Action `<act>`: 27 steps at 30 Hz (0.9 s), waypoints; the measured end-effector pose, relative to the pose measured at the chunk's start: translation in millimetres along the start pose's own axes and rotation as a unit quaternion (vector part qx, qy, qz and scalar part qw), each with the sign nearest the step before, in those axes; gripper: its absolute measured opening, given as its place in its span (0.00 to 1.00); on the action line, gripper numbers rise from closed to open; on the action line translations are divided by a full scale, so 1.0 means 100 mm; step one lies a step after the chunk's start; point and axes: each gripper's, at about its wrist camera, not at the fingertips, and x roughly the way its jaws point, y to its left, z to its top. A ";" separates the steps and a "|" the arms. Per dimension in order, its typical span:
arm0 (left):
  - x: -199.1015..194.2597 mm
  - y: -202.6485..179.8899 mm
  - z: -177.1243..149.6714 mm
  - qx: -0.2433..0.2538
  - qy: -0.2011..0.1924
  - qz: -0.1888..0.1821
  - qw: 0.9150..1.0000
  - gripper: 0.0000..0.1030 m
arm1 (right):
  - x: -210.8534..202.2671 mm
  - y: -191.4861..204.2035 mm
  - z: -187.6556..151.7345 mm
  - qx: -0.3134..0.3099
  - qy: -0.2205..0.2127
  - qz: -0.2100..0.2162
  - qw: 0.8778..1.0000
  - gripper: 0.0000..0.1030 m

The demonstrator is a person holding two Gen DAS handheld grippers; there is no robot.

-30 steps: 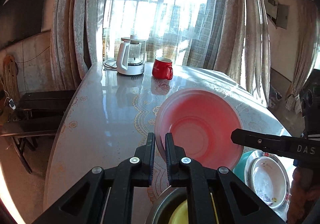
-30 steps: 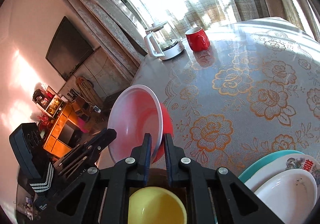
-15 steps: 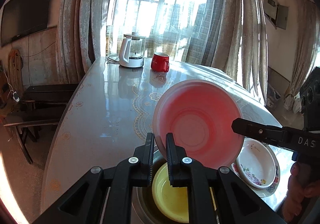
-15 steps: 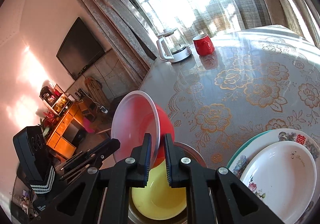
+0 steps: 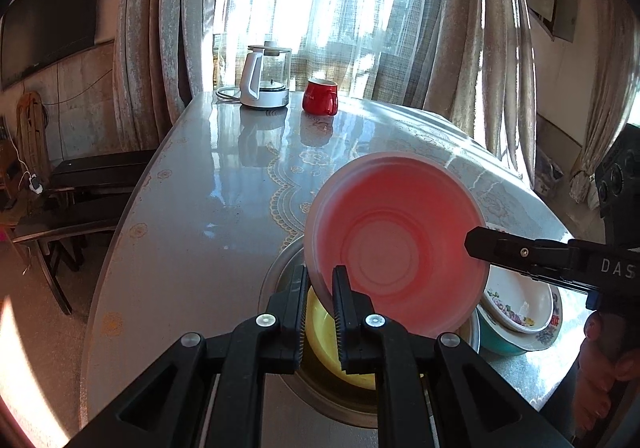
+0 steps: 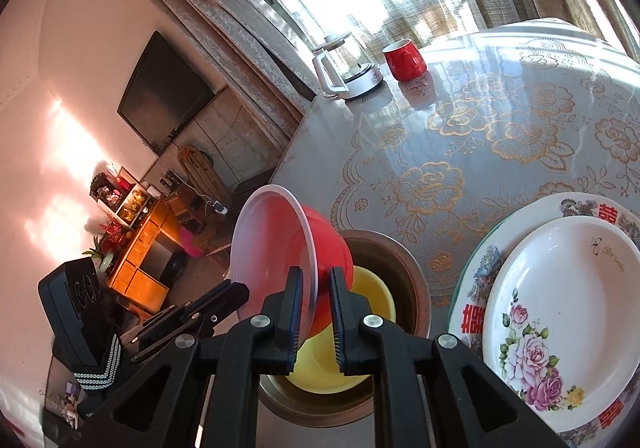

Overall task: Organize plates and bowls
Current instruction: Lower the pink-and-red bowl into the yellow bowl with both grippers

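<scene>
A red bowl with a pale inside [image 5: 396,244] [image 6: 276,248] hangs tilted on its side. My left gripper [image 5: 320,280] is shut on its near rim and my right gripper [image 6: 314,284] is shut on the opposite rim. The right gripper's fingers [image 5: 504,248] show at the bowl's right edge in the left wrist view. Directly below sits a yellow bowl [image 5: 324,340] [image 6: 360,300] inside a metal bowl [image 5: 280,272] [image 6: 404,268]. A stack of floral plates [image 6: 560,308] on a teal bowl [image 5: 500,336] stands to the right.
The oval table [image 5: 200,208] has a floral cloth. A white kettle [image 5: 264,78] and a red mug [image 5: 320,96] stand at its far end. A dark bench [image 5: 80,184] sits left of the table.
Both grippers lifted the red bowl higher and tilted it more. The yellow bowl, metal bowl and plate stack have come further into view below.
</scene>
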 end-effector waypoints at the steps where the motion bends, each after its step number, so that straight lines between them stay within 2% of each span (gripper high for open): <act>1: -0.01 -0.01 -0.02 0.003 0.001 0.002 1.000 0.12 | 0.01 -0.01 -0.02 0.003 0.003 0.001 1.000 0.13; 27: 0.09 0.00 -0.22 -0.003 0.044 0.002 0.999 0.12 | 0.25 -0.27 -0.28 0.066 0.076 -0.008 0.995 0.17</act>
